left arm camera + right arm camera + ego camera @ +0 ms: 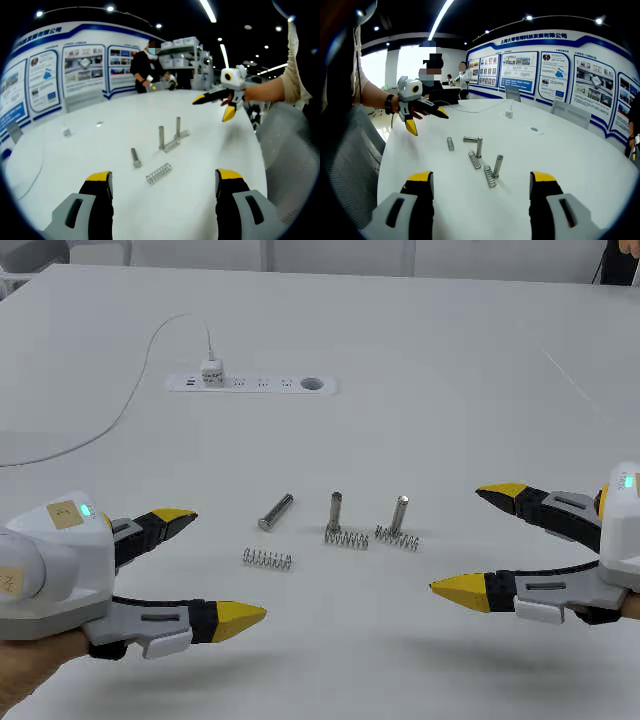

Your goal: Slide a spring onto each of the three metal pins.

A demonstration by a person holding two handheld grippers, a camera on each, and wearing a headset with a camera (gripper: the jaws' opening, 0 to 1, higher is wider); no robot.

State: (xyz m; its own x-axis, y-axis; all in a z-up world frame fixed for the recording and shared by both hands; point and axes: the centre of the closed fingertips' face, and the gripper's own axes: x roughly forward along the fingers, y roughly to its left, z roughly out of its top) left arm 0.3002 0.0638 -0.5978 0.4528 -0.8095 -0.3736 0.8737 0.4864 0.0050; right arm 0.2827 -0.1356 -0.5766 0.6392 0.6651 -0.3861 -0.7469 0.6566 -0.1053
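The left hand-held gripper [225, 562] is hovering above the near left part of the white table [450, 370], its yellow-tipped jaws spread wide and gripping nothing. The right hand-held gripper [458, 540] is hovering at the near right, its jaws likewise spread and empty. Both are pointing inward at the parts lying between them, and both are well apart from those parts.

Three pins are sitting in a row between the grippers. The left pin [276, 512] is lying on its side, angled away to the right. The middle pin [335, 510] and the right pin [399, 513] are standing upright on their heads.

Three springs are lying flat on the table, off the pins. The left spring [267, 559] is resting alone, nearer the person than the left pin and apart from it. The middle spring [347, 538] is lying at the foot of the middle pin, and the right spring [397, 537] is lying at the foot of the right pin; I cannot tell whether either is touching its pin.

Farther back, a power strip [250, 384] is sitting in the table with a white charger [212, 371] plugged in, its cable [130, 390] curving off to the left.
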